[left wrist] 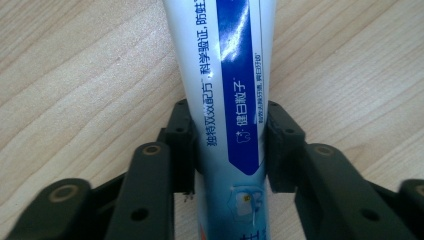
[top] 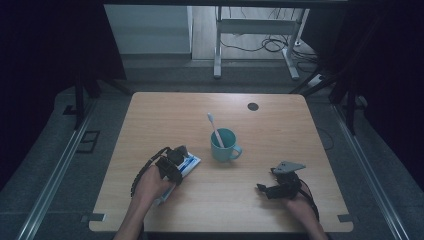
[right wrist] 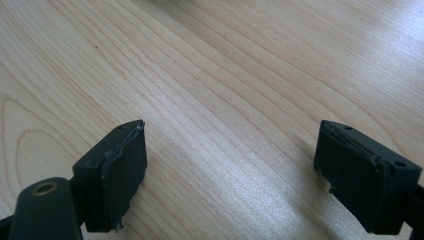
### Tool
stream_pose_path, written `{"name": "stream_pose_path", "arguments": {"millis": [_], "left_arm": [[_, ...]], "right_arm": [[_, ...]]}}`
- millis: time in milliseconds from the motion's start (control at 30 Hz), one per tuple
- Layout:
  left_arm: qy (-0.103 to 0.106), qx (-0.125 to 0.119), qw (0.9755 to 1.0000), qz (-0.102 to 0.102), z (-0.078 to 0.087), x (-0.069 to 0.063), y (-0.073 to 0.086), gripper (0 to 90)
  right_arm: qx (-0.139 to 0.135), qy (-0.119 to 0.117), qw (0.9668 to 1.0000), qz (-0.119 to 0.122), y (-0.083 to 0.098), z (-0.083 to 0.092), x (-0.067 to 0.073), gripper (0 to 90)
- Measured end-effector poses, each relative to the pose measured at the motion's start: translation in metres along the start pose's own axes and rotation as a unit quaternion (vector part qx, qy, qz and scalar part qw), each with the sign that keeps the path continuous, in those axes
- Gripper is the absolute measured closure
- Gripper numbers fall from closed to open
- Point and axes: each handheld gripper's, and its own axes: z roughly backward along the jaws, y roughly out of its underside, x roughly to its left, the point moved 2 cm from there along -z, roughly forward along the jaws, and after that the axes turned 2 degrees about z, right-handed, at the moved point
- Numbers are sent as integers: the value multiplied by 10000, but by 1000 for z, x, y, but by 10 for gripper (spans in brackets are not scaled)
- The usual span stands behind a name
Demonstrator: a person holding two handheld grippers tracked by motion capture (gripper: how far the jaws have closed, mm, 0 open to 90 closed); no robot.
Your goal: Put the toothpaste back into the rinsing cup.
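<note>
While the left gripper [left wrist: 227, 140] has its jaws clamped on a white and blue toothpaste tube [left wrist: 225, 75] lying on the wooden table [top: 280, 125] left of the teal mug [top: 224, 145] with a toothbrush [top: 215, 129], the right gripper [right wrist: 230, 175] just sits near the front edge, jaws wide apart over bare wood.

Toothbrush [top: 215, 129] in mug [top: 224, 146], toothpaste tube [top: 189, 163] left.

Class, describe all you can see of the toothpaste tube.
The toothpaste tube is glossy white plastic with a blue band and printed Chinese characters. It lies on the wooden table, left of the teal mug. The left tool has its jaws pressed against both sides of it. Its cap cannot be made out.
</note>
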Motion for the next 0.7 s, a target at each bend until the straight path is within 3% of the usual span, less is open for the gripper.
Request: {"name": "stream_pose_path", "arguments": {"millis": [133, 333, 700], "left_arm": [[85, -109, 9999, -94, 2, 2, 3, 677], [296, -363, 9989, -76, 3, 7, 8, 697], [520, -877, 9948, -17, 8, 9, 17, 702]], "right_arm": [[0, 2, 10000, -2, 0, 0, 0, 137], [4, 0, 10000, -9, 0, 0, 0, 137], [4, -1, 10000, -10, 0, 0, 0, 138]]}}
